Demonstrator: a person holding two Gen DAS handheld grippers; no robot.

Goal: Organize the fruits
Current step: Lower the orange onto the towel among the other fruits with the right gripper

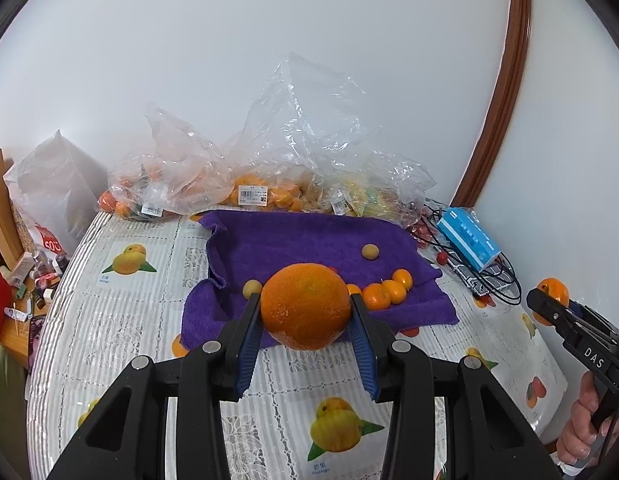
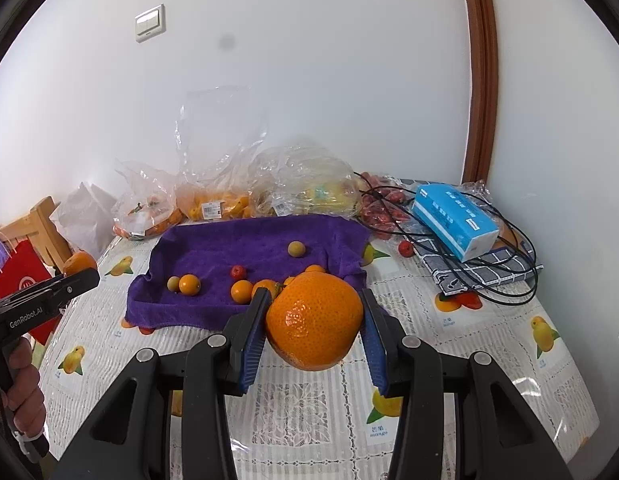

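Observation:
My left gripper (image 1: 306, 308) is shut on a large orange (image 1: 305, 306) and holds it above the table, in front of the purple towel (image 1: 293, 240). My right gripper (image 2: 314, 320) is shut on a second large orange (image 2: 315, 320), also above the table near the towel's (image 2: 245, 248) front right corner. On the towel lie several small kumquats (image 1: 389, 290), two pale round longans (image 1: 370, 251) and a small red fruit (image 2: 237, 271). Each gripper shows at the edge of the other's view, the right one (image 1: 549, 300) and the left one (image 2: 79, 270), each with its orange.
Clear plastic bags of fruit (image 1: 265, 192) stand along the wall behind the towel. A blue tissue pack (image 2: 455, 216) and black cables (image 2: 501, 264) lie on a checked cloth at the right. A white bag (image 1: 53, 192) and clutter sit off the table's left edge.

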